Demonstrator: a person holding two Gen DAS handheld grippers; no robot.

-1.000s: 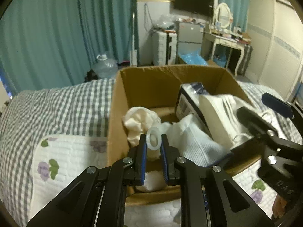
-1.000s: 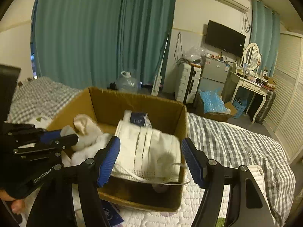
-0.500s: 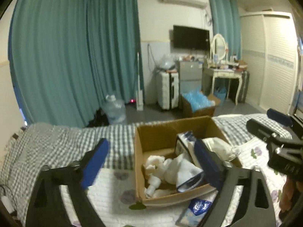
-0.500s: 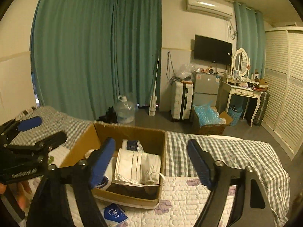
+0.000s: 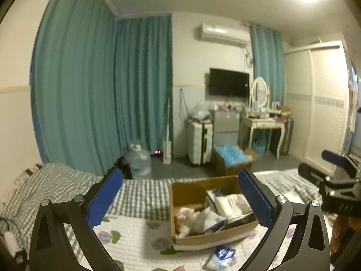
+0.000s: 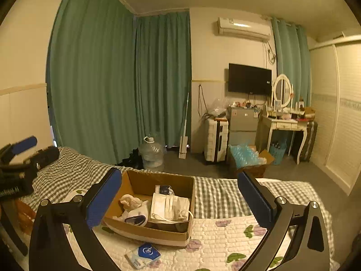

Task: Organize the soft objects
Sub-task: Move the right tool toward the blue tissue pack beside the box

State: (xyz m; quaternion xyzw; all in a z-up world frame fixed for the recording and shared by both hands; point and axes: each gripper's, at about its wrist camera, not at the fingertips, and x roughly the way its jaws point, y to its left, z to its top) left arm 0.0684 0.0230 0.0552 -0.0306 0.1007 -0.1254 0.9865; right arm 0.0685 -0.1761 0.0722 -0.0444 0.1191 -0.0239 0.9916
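Both tools [image 5: 180, 199] [image 6: 179, 199] have just opened, pulled back from the box [image 6: 144, 230].

My left wrist camera looks forward between its two fingers [image 5: 106, 198], angled slightly down, well back from the cardboard box [image 5: 194, 189], which sits by the right-hand finger. My right wrist camera [image 6: 103, 197] faces the same way from a similar distance, with the box [image 6: 144, 183] nearer its left-hand finger. Both views share the box, the checked bed cover [image 5: 140, 194], teal curtains [image 6: 112, 79] and the television [image 6: 249, 79] beyond the fingertips.
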